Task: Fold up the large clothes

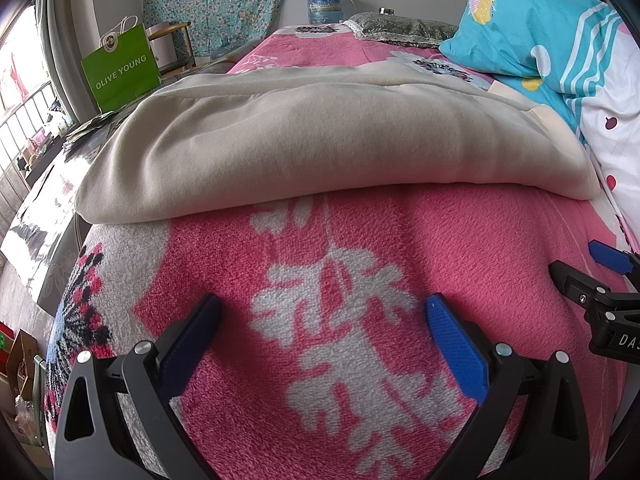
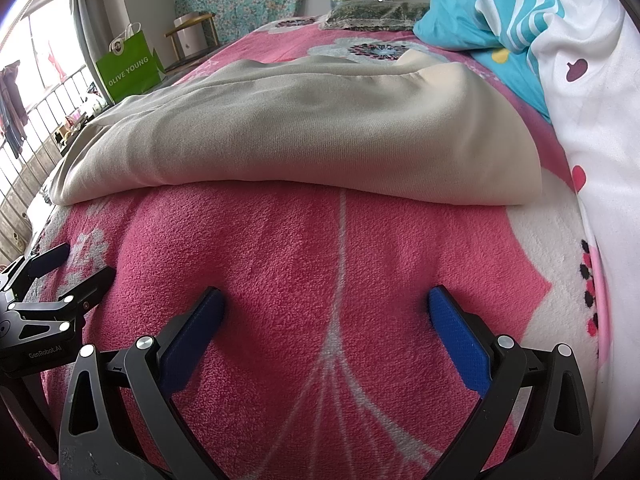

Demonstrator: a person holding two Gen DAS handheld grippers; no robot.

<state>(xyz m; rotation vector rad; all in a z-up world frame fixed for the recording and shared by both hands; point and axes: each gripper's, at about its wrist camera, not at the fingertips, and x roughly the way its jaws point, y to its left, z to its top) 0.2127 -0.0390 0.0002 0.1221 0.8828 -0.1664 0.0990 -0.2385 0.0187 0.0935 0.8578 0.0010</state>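
Item: beige garment (image 1: 320, 140), folded lengthwise on bed (image 1: 460, 232), ahead of both grippers. L gripper (image 1: 324, 320) & R gripper (image 2: 326, 312): jaws apart, empty. Risk: pinching top layer only, so fold slips open.

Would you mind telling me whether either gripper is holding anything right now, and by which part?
Nothing is held: the left gripper and right gripper are open above the pink fleece blanket, short of the folded beige garment.
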